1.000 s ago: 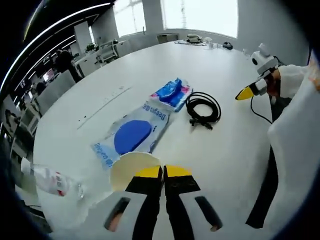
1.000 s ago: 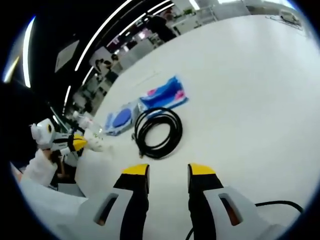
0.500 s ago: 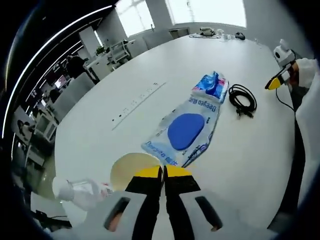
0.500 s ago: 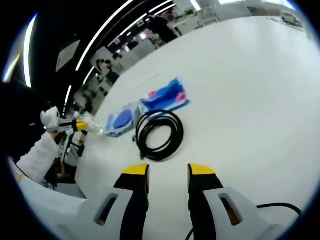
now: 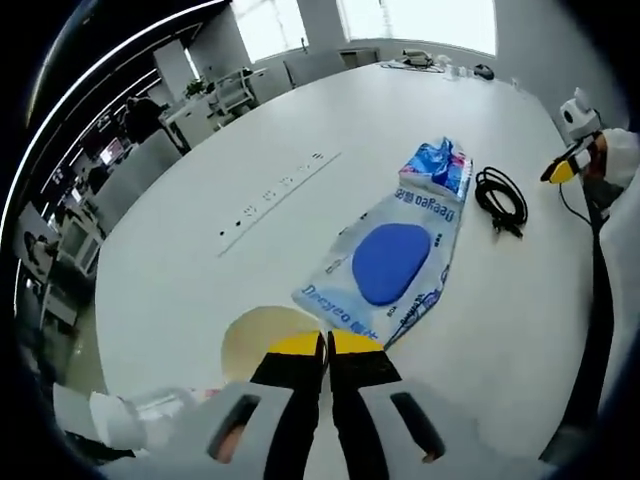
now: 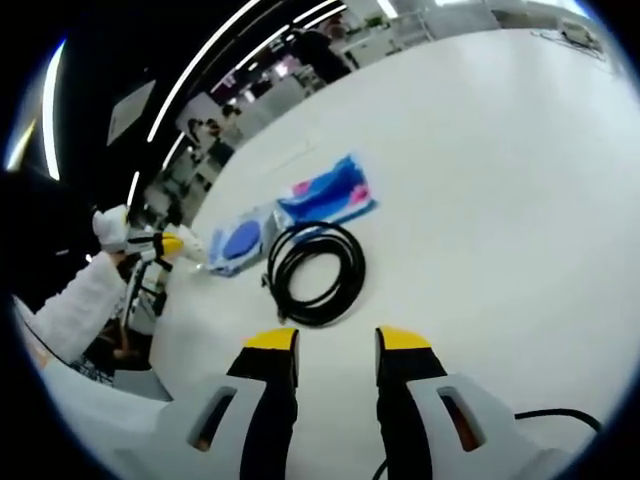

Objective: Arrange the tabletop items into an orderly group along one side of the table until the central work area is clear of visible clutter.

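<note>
Two grippers are in play. The left gripper (image 5: pixel 327 345) has its jaws pressed together on the rim of a paper cup (image 5: pixel 262 336), which sits near the table (image 5: pixel 200 150) edge; a thin rim like this could crumple or slip free if dragged sideways, I'd judge, and the cup might tip toward the clear plastic bottle (image 5: pixel 140 415) lying just beside it. The right gripper (image 6: pixel 335 345) hovers with jaws spread over bare table, short of the coiled black cable (image 6: pixel 312 270).

Down the middle lie a large wipes pack (image 5: pixel 385 265), white with a blue oval, and touching its far end a smaller blue-and-pink packet (image 5: pixel 437 166). The cable lies just beside that packet. Its loose loops could spill open if caught by one strand.
</note>
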The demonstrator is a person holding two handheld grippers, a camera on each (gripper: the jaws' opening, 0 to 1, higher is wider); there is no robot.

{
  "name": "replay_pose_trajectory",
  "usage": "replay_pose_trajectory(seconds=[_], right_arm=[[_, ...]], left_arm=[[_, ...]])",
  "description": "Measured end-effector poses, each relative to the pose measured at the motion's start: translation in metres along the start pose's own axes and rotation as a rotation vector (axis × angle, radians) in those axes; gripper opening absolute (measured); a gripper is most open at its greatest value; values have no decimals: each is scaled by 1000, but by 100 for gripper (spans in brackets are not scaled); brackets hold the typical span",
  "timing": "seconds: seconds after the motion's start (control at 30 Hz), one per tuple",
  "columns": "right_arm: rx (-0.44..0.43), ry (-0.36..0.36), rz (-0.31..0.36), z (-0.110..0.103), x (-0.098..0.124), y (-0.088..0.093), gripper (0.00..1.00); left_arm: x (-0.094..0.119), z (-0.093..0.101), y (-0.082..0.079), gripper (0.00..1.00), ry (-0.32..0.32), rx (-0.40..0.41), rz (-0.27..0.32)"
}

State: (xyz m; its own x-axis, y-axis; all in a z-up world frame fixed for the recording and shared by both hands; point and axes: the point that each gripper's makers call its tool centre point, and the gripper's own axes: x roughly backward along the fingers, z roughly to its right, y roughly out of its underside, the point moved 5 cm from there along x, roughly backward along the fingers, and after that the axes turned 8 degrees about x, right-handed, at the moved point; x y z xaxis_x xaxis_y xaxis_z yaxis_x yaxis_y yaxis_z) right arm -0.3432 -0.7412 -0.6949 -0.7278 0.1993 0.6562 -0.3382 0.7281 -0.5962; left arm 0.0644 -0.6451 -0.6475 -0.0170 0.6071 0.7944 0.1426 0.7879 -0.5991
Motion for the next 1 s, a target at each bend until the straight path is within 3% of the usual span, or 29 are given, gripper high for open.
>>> replay_pose_trajectory(seconds=[0.33,0.7,0.8,0.9,1.0], right_arm=[[5,-3,-13,1,-4,1,28],[17,-17,-11,-5,-5,-3,28],[15,-18,-10,-5,-5,-2,28],[12,-18,-2,-4,-4,-3,28],[9,-17,5,-4,-4,-4,28]], left_arm=[[-10,1,10,0,16,1,-36],[-13,0,8,0,10,36,-18],[-12,-3,8,8,-23,60,-14],[-9,-7,7,22,-45,140,12],[-3,-8,4,30,-69,155,40]])
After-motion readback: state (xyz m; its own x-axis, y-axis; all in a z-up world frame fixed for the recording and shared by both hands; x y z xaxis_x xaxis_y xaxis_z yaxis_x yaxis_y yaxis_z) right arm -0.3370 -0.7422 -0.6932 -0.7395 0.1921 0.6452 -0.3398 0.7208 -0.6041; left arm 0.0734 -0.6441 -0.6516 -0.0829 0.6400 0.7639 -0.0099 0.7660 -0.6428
